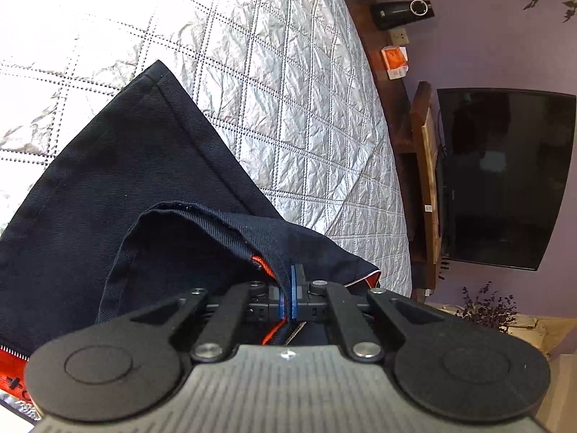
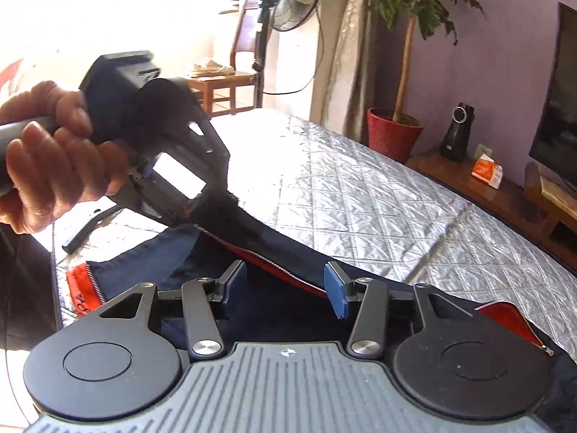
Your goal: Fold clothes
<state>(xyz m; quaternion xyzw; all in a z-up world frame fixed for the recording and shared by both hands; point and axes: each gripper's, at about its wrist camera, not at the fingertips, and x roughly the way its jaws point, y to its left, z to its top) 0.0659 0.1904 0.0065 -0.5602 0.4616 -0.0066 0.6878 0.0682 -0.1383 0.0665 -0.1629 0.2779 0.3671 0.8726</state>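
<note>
A dark navy garment (image 1: 119, 180) with orange lining and a zipper lies on the silver quilted bed cover (image 1: 288, 90). My left gripper (image 1: 288, 288) is shut on a zippered edge of the garment and lifts it off the cover. In the right wrist view the left gripper (image 2: 194, 216) is held by a hand and pulls the garment (image 2: 274, 249) up taut. My right gripper (image 2: 285, 285) is open, its blue pads (image 2: 335, 290) on either side of the raised zipper edge, low over the cloth.
The bed's right edge runs beside a wooden shelf (image 1: 393, 83) with a black speaker (image 1: 400, 12) and an orange packet (image 1: 395, 61). A dark TV (image 1: 501, 176) hangs on the purple wall. A potted tree (image 2: 395, 133), a fan (image 2: 292, 0) and a wooden chair (image 2: 230, 83) stand behind the bed.
</note>
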